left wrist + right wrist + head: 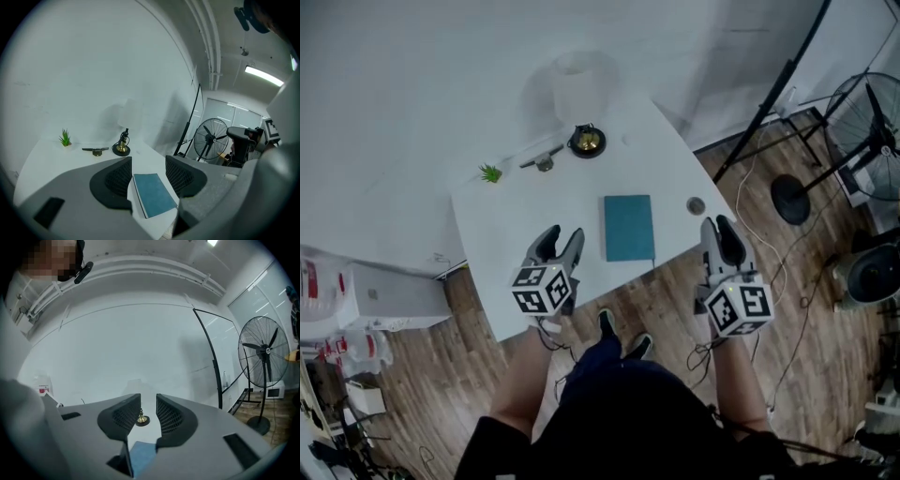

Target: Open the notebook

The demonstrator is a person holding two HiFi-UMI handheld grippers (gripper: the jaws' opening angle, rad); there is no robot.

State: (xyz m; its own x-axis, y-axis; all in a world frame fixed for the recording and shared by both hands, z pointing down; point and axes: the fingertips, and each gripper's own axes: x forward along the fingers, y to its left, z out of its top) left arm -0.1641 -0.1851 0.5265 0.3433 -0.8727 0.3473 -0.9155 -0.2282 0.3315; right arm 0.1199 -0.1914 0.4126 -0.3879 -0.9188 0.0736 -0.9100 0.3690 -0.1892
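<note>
The notebook [629, 228] lies closed on the white table [534, 206] near its front edge. To its left the left gripper [560, 239] hangs with jaws well apart, empty. To its right the right gripper [722, 228] has a narrower gap, also empty; its own view shows only a corner of the notebook.

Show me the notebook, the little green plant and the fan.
notebook [629, 228]: head view, middle of its teal cover.
little green plant [491, 173]: head view, its leaves.
fan [214, 139]: left gripper view, hub of its round cage.
</note>
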